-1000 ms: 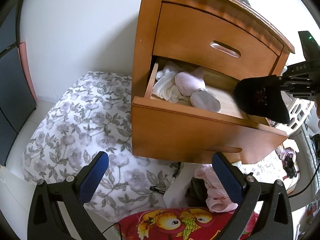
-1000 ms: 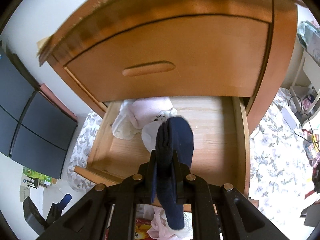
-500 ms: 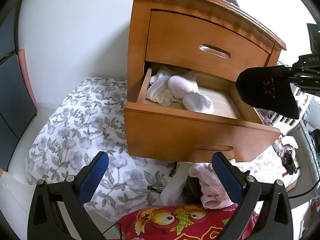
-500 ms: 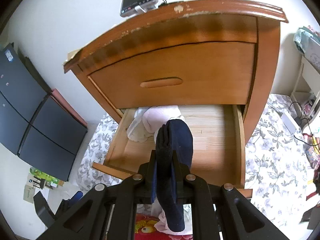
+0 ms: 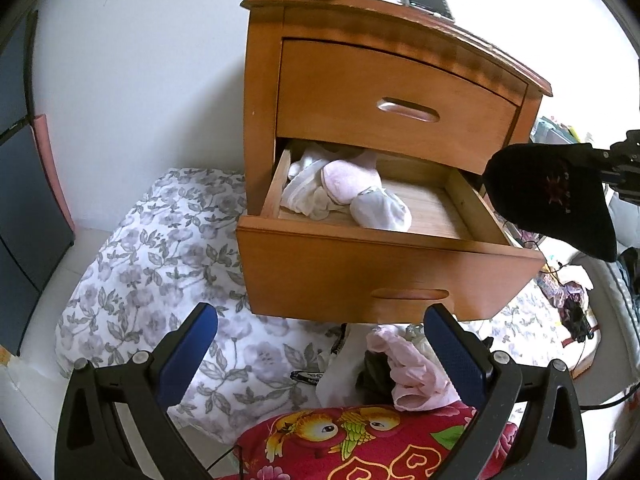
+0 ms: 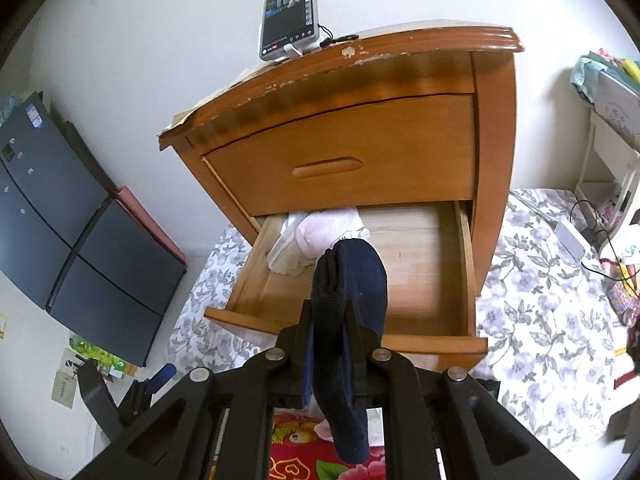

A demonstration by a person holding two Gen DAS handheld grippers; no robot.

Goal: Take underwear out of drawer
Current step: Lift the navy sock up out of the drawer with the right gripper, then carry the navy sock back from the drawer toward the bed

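The wooden nightstand's lower drawer (image 5: 384, 276) (image 6: 348, 322) is pulled out. Pale pink and white underwear (image 5: 344, 192) (image 6: 312, 236) lies bunched in its left part. My right gripper (image 6: 329, 312) is shut on a dark navy piece of underwear (image 6: 348, 280) (image 5: 556, 200), which hangs in the air in front of and above the drawer's right side. My left gripper (image 5: 320, 340) stands open and empty, low in front of the drawer, with blue pads (image 5: 188, 344).
A phone (image 6: 290, 12) rests on the nightstand top. A floral quilt (image 5: 160, 280) covers the floor around it. Pink and dark garments (image 5: 404, 372) lie on a red patterned cushion (image 5: 360, 440) below the drawer. Dark panels (image 6: 60, 220) stand at left, cables and clutter at right.
Both grippers have pulled back and risen, so the nightstand looks smaller and its top shows. The dark underwear has come away from the drawer with the right gripper.
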